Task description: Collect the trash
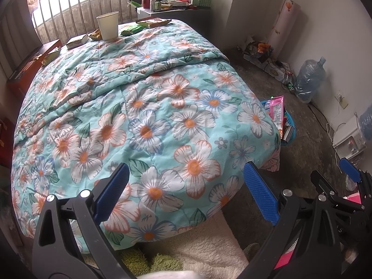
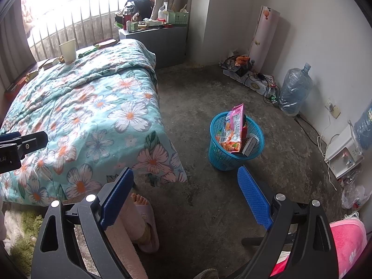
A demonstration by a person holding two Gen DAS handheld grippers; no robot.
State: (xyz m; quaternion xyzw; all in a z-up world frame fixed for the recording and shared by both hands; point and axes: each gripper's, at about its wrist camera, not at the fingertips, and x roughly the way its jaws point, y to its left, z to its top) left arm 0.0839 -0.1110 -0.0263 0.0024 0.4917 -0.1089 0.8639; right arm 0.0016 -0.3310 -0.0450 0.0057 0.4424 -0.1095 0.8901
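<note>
Both tools, left tool (image 1: 186,191) and right tool (image 2: 186,200), gape wide and empty; wrappers (image 1: 130,30) and a paper cup (image 1: 107,25) lie across the bed's far end at eleven o'clock, nearer the left tool, well apart from the blue basket (image 2: 234,160).

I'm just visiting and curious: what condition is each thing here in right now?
Left gripper: open, empty.
Right gripper: open, empty.
Paper cup: upright on the bed.
Blue basket: upright on the floor, holding wrappers.
Pink wrapper: sticking out above the basket's rim.
Green wrapper: lying on the bed.
</note>
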